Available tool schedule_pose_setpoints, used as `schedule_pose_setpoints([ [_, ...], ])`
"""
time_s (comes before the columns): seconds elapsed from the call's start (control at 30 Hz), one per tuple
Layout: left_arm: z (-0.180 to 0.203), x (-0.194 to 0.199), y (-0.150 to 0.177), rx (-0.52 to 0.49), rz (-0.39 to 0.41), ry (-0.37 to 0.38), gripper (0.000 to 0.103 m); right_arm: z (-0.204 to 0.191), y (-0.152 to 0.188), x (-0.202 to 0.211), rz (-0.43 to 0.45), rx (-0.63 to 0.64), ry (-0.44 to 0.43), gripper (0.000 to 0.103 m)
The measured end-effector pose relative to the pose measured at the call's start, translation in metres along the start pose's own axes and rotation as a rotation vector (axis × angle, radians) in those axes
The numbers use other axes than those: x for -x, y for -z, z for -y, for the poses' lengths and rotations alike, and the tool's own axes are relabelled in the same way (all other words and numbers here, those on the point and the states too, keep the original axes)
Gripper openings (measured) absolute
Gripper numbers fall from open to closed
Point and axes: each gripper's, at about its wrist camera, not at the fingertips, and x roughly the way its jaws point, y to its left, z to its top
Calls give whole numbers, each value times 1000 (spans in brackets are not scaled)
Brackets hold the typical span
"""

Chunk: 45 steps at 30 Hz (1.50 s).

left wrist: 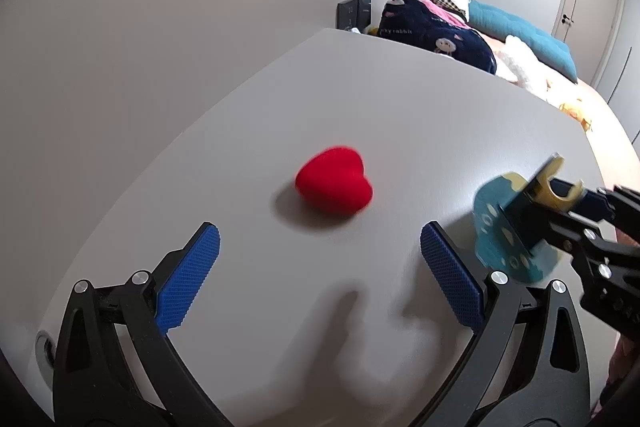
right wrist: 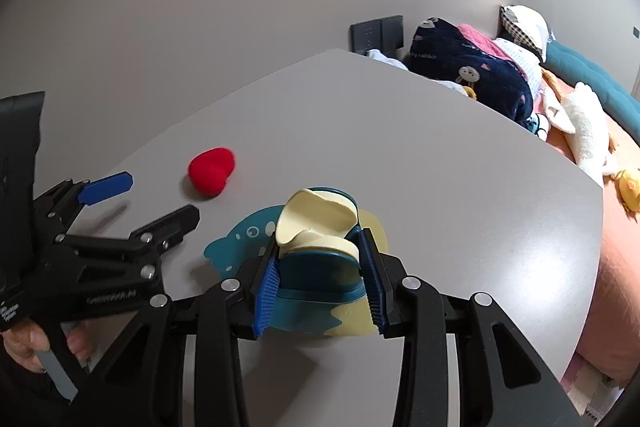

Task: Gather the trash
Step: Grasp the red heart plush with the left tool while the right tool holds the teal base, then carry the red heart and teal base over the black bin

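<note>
A red heart-shaped soft object [left wrist: 334,185] lies on the grey table [left wrist: 360,99], just ahead of my left gripper [left wrist: 320,247], which is open and empty with its blue pads either side of it. It also shows in the right wrist view [right wrist: 211,171]. My right gripper [right wrist: 320,259] is shut on a teal and cream dustpan-like holder [right wrist: 320,239], held just above the table. That holder [left wrist: 508,223] shows at the right in the left wrist view. The left gripper [right wrist: 140,203] appears at the left in the right wrist view.
The table's right edge [right wrist: 592,211] borders a bed with a navy blanket [right wrist: 472,75], teal cushion [left wrist: 524,35], pillows and plush toys [right wrist: 580,131]. A dark wall panel [right wrist: 376,33] sits behind the far corner. The wall runs along the table's left side.
</note>
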Motion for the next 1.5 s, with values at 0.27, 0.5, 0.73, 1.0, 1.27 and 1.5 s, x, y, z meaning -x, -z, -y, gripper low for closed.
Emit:
schedule_pose_setpoints([
  [0.27, 5, -28, -19, 19, -37, 4, 78, 16, -5, -4, 5, -15, 13, 40],
  [0.5, 11, -39, -20, 1, -55, 21, 47, 26, -3, -4, 4, -31, 13, 40],
  [0.73, 13, -28, -14, -1, -31, 23, 47, 31, 2, 4, 2, -50, 6, 40],
  [1.0, 29, -1, -2, -11, -11, 35, 47, 36, 14, 26, 5, -72, 11, 40],
  [1.27, 55, 37, 16, -35, 13, 63, 47, 44, 35, 64, 17, -95, 21, 40],
  [1.5, 81, 62, 29, -38, 19, 98, 47, 56, 57, 101, 30, -120, 38, 40],
])
